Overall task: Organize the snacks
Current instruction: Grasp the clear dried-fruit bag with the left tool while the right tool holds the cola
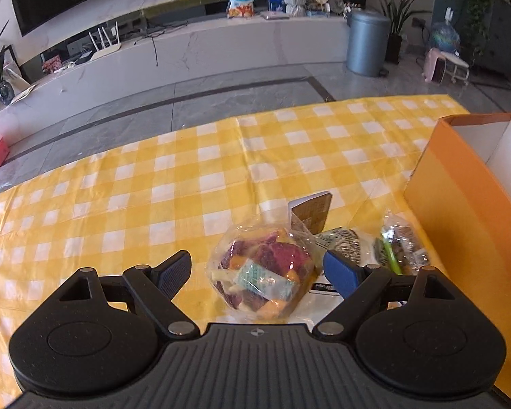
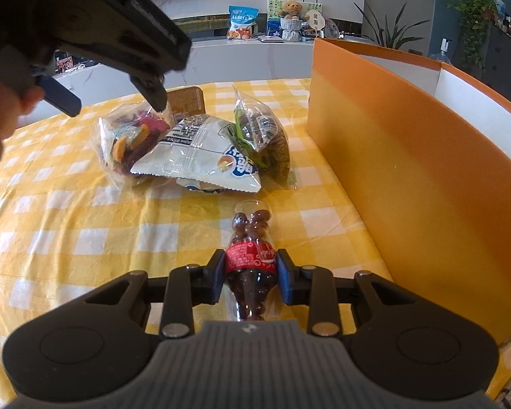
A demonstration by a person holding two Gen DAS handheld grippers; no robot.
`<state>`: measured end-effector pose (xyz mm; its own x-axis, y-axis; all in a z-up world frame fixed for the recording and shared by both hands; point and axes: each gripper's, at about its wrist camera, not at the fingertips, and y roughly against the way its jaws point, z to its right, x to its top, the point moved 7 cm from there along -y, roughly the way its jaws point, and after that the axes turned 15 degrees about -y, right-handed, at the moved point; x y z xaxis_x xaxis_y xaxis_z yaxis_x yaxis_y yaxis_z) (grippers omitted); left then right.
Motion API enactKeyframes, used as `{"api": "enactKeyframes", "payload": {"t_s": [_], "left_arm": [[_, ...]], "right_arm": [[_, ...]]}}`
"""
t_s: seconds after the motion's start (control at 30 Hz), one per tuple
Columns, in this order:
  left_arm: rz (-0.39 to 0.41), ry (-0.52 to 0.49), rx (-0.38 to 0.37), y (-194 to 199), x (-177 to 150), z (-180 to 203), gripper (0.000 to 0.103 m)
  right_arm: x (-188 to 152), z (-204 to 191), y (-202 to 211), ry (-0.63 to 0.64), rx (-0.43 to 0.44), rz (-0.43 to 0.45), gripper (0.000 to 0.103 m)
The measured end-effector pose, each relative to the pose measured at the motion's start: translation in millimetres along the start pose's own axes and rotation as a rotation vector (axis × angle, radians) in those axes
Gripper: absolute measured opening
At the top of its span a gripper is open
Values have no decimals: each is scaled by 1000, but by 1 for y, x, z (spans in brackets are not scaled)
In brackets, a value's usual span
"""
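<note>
Two grippers: right gripper [image 2: 250, 277] pinching red-labelled bottle [image 2: 251, 259], left gripper [image 1: 257, 274] spread.

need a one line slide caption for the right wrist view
Right gripper clamps a small bottle of chocolate balls beside the orange box, snack bags piled beyond.

Bright, even daylight fills both views, with glare on the clear snack bags [image 2: 194, 143] (sharp centrally). Fisheye bending curves the edges; the dark corners vignette; shadows are soft.
</note>
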<state>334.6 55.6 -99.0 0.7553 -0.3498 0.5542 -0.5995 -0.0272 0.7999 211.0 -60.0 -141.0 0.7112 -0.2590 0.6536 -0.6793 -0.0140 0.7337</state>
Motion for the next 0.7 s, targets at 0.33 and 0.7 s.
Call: {"api": "enactKeyframes", "payload": {"t_s": [0.33, 0.7], "left_arm": [[-58, -38, 37, -27, -7, 4, 103], [-91, 189, -157, -43, -18, -16, 82]], "right_arm": [[-2, -2, 0, 12, -2, 15, 33], [-2, -1, 2, 3, 1, 17, 33]]}}
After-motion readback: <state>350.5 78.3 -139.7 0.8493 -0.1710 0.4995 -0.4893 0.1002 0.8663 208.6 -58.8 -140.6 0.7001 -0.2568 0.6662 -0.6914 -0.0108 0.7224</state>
